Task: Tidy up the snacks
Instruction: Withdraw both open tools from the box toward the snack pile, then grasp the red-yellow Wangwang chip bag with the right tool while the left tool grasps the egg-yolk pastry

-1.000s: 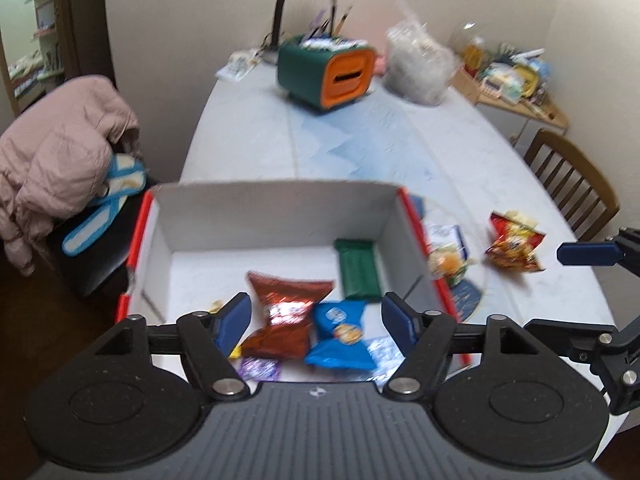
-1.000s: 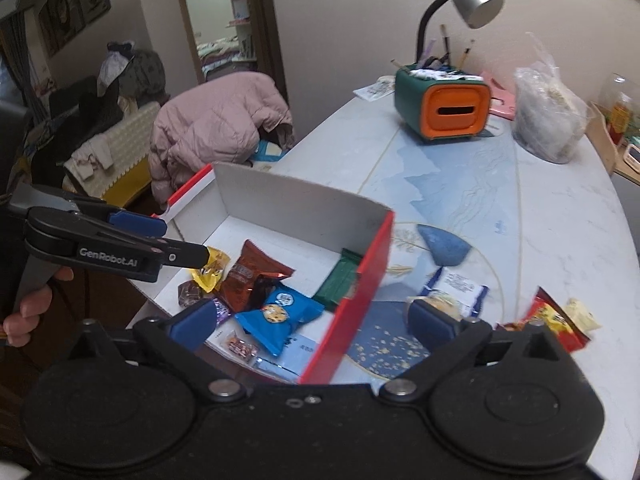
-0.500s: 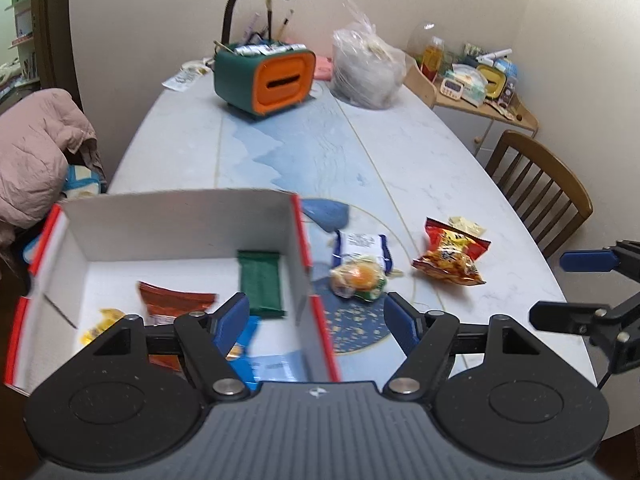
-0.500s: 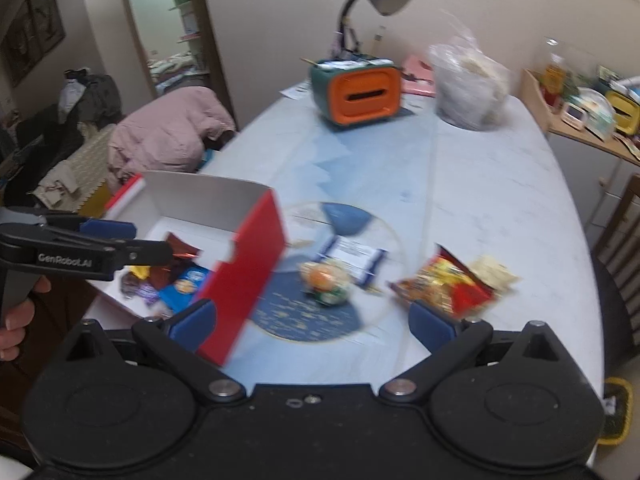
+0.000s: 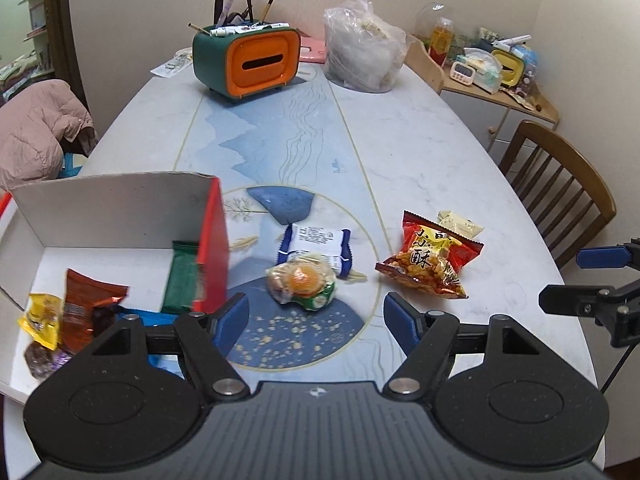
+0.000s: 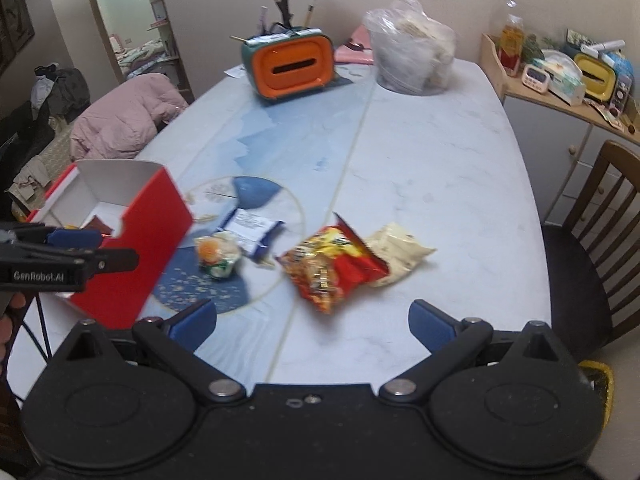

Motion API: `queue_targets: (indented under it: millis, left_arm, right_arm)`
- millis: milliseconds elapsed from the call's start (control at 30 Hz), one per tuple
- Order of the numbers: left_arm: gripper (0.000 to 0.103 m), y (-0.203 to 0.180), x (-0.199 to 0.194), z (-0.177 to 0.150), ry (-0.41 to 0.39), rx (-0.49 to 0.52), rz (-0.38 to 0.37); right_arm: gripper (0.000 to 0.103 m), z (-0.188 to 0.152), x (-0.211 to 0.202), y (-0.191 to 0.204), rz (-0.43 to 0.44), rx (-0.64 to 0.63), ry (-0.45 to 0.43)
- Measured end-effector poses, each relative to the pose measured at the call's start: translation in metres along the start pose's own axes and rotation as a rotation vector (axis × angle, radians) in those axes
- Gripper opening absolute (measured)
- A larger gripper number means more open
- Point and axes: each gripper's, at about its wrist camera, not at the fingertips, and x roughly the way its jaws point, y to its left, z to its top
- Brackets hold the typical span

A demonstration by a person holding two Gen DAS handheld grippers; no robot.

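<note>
"GenRobot.AI" is printed in white on the left gripper's (image 6: 96, 248) black arm at 9 o'clock in the right wrist view; large Chinese characters, one reading 酥, mark the red bag (image 5: 430, 261).

The box (image 5: 214, 240), red outside and white inside, sits at 9 o'clock on the table (image 5: 420, 152) and holds a yellow packet (image 5: 40, 318), a brown packet (image 5: 86, 300) and a green bar (image 5: 182, 276). Just right of its red wall lie a clear-wrapped orange sweet (image 5: 302, 282) and, touching it at 12 o'clock, a white-and-blue packet (image 5: 316, 242). The red bag lies at 3 o'clock of these, with a cream packet (image 5: 460, 224) at its far edge.

The left gripper (image 5: 316, 316) hangs tilted down over the sweet, tongs apart and empty. The right gripper (image 6: 312, 324) hangs likewise before the red bag (image 6: 332, 268), tongs apart, holding nothing.
</note>
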Motion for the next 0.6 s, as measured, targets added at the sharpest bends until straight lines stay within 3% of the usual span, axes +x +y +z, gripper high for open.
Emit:
queue_targets:
  millis: [300,600]
  left_arm:
    - [0.074,-0.026,0.044,0.01,0.037,-0.059,0.083]
    - [0.074,-0.036,0.083,0.02,0.086,-0.133,0.164]
  right_arm:
    - [0.102,0.012,0.03,-0.044,0.025,0.074,0.035]
    - [0.102,0.031,0.072,-0.068,0.057,0.252,0.093]
